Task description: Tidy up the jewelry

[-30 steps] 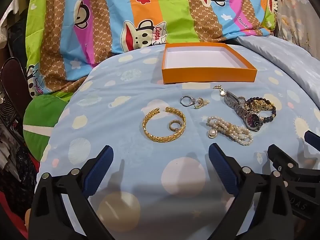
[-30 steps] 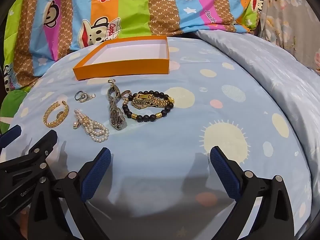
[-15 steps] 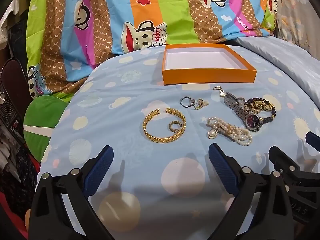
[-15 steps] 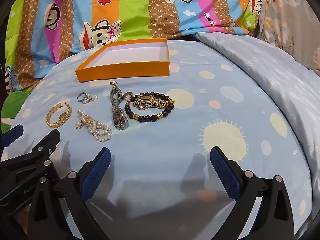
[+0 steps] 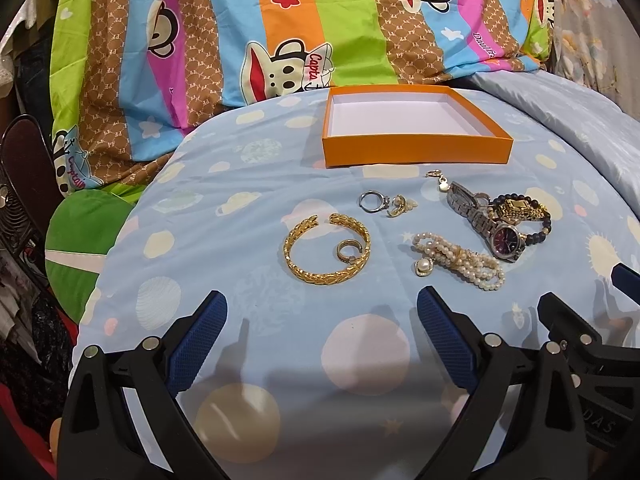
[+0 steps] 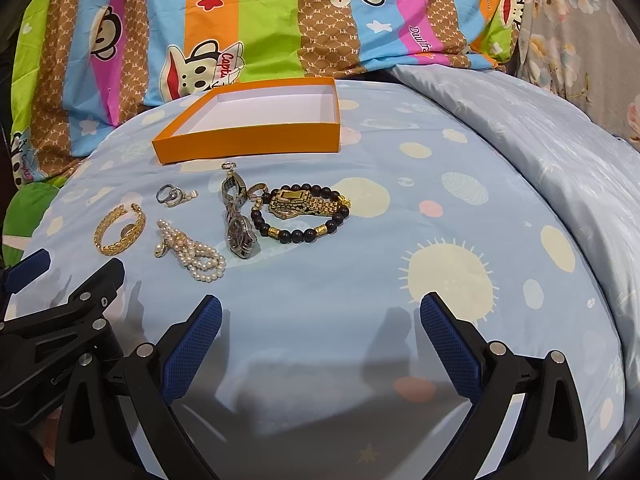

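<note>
An empty orange box [image 5: 416, 150] [image 6: 248, 142] sits on the blue bedcover, behind the jewelry. In front of it lie a gold bangle [image 5: 326, 250] [image 6: 119, 230] with a small gold ring [image 5: 347, 249] inside, a silver ring [image 5: 370, 202] [image 6: 166, 193], a gold earring [image 5: 400, 205], a pearl bracelet [image 5: 460, 260] [image 6: 192, 250], a silver watch [image 5: 490, 224] [image 6: 239, 224], a gold watch [image 5: 516, 210] [image 6: 304, 202] and a black bead bracelet [image 6: 298, 232]. My left gripper [image 5: 322, 312] stands open near the bangle. My right gripper [image 6: 320, 316] stands open, right of the pearls. Neither holds anything.
A striped cartoon-monkey quilt [image 5: 280, 28] [image 6: 280, 20] rises behind the box. A green cushion [image 5: 76, 248] and a dark chair back [image 5: 24, 172] are off the bed's left edge. A grey-blue duvet fold [image 6: 540, 140] lies at the right.
Both grippers have drifted slightly; the jewelry and box sit a little lower in the views. Nothing was picked up or moved.
</note>
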`<control>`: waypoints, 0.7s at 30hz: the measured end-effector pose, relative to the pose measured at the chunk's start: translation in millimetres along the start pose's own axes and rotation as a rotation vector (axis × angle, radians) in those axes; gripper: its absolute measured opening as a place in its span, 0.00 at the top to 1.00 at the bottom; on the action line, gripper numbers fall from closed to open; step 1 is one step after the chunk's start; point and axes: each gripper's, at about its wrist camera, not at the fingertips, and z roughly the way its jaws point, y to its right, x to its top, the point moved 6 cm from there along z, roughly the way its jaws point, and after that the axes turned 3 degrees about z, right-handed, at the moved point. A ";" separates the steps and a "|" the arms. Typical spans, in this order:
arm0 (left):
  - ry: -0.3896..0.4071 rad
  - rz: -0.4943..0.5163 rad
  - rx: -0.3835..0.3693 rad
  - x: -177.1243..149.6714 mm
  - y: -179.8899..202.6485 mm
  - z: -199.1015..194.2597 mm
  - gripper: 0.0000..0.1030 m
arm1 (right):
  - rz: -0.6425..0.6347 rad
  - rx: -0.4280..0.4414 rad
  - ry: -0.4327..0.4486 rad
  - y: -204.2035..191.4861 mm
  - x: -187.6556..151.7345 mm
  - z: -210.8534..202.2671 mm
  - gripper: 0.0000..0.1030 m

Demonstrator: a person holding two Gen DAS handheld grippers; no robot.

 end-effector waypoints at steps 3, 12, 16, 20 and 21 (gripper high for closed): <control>0.002 0.003 -0.001 -0.5 0.7 1.4 0.10 | 0.000 -0.003 0.001 0.2 -0.2 -0.1 0.05; 0.012 0.008 0.005 -1.1 3.0 1.5 0.12 | 0.001 -0.003 0.002 0.4 -0.2 -0.5 0.05; 0.017 0.010 0.009 -1.2 4.0 0.5 0.12 | 0.001 -0.004 0.002 0.3 -0.1 -0.6 0.05; 0.021 0.011 0.009 -0.9 4.4 -1.0 0.12 | 0.003 -0.005 0.002 0.9 0.4 -1.0 0.05; 0.020 0.011 0.008 -1.1 4.4 -1.0 0.12 | 0.003 -0.005 0.003 0.9 0.1 -1.1 0.05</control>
